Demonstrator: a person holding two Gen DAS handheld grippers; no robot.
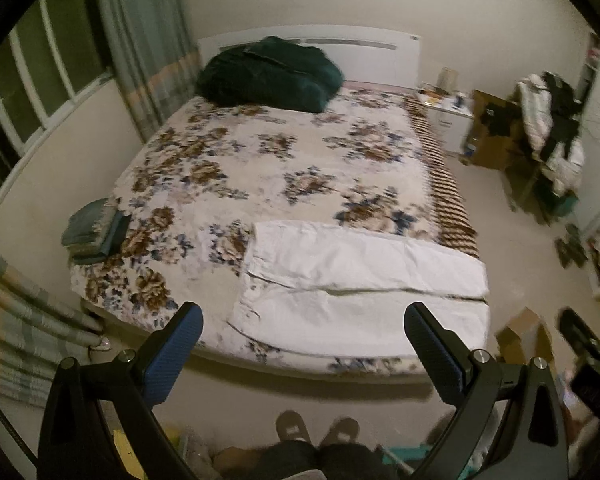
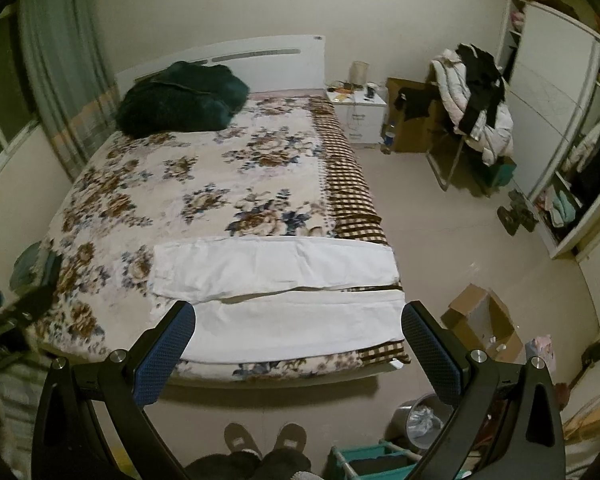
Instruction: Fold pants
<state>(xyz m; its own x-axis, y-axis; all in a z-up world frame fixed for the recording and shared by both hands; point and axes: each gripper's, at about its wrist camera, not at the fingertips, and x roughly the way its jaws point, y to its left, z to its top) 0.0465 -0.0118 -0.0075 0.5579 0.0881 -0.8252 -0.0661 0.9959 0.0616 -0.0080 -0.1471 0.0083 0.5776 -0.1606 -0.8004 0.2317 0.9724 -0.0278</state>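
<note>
Presently, white pants (image 1: pixel 360 280) are seen spread flat on the bed (image 1: pixel 260 160); left tongs (image 1: pixel 304 320) and right tongs (image 2: pixel 300 318) are held wide open, empty, above the floor.

I see a dim bedroom with plain cream walls and a pale floor (image 2: pixel 428 216). A bed (image 2: pixel 204 184) with a floral cover fills the middle, its white headboard (image 2: pixel 260 60) against the far wall. A curtained window (image 1: pixel 52 80) is at left. At right stand a white nightstand (image 2: pixel 360 120), a clothes-draped chair (image 2: pixel 476 100) and what looks like an open wardrobe (image 2: pixel 560 120).
</note>
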